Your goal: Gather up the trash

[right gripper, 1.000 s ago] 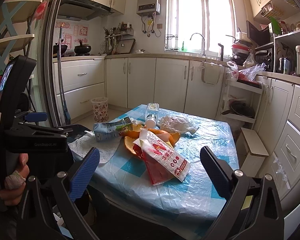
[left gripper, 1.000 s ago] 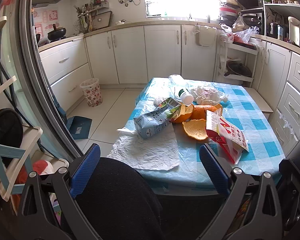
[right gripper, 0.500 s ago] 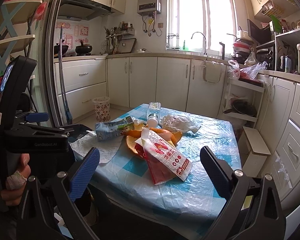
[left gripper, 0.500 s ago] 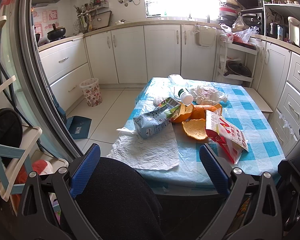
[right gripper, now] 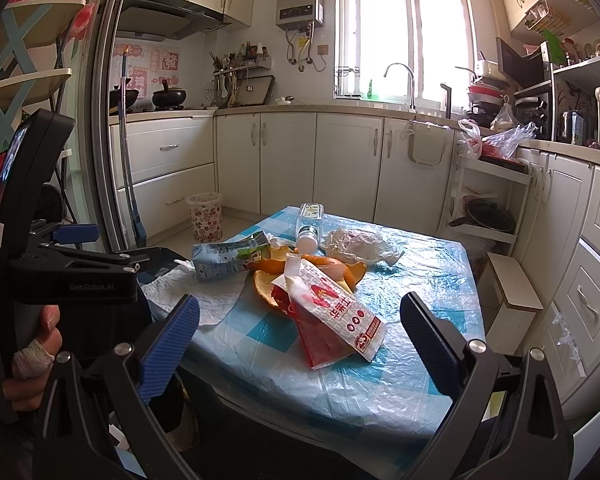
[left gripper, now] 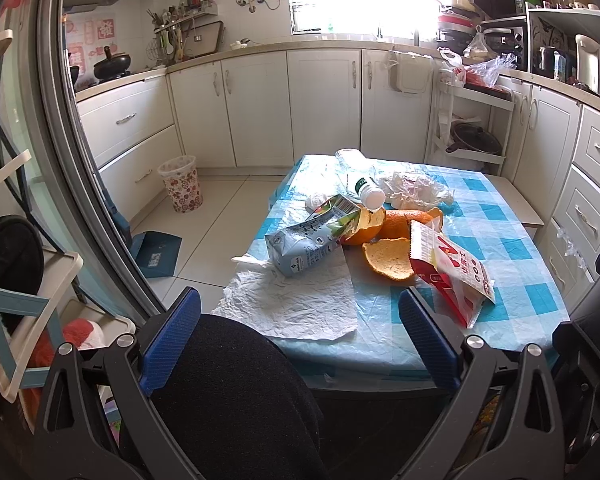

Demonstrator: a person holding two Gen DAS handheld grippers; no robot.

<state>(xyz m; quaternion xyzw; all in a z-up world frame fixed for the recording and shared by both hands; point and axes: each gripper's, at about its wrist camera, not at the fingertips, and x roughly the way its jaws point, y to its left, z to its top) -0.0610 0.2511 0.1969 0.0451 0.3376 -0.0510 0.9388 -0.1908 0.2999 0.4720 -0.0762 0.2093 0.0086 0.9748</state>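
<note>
1. Almost nothing has changed over the last second: the trash pile lies as it did, and only the right wrist view has crept slightly nearer the surface (right gripper: 400, 364), which is covered in blue-and-white checked plastic.
2. The left gripper (left gripper: 300, 328) holds its jaws wide apart with nothing between them, short of the surface's near edge.
3. The right gripper (right gripper: 300, 336) likewise has its jaws spread fully and empty, over the near edge.
4. The trash sits toward the middle of the surface: a red-and-white plastic snack wrapper (right gripper: 332, 316) nearest the right gripper, curled orange peels (left gripper: 388, 258) touching it, a crushed pale-blue drink carton (left gripper: 306, 242) lying on a crumpled white paper sheet (left gripper: 295, 304) at the near left corner.
5. Further back lie a clear plastic bottle with a white cap (right gripper: 310, 224) and a crumpled translucent plastic bag (right gripper: 360, 244).
6. A patterned wastebasket (left gripper: 181, 184) stands on the floor, well apart.
7. Judging from this, collection has not begun; the slight advance suggests an approach, probably to the wrapper.
</note>
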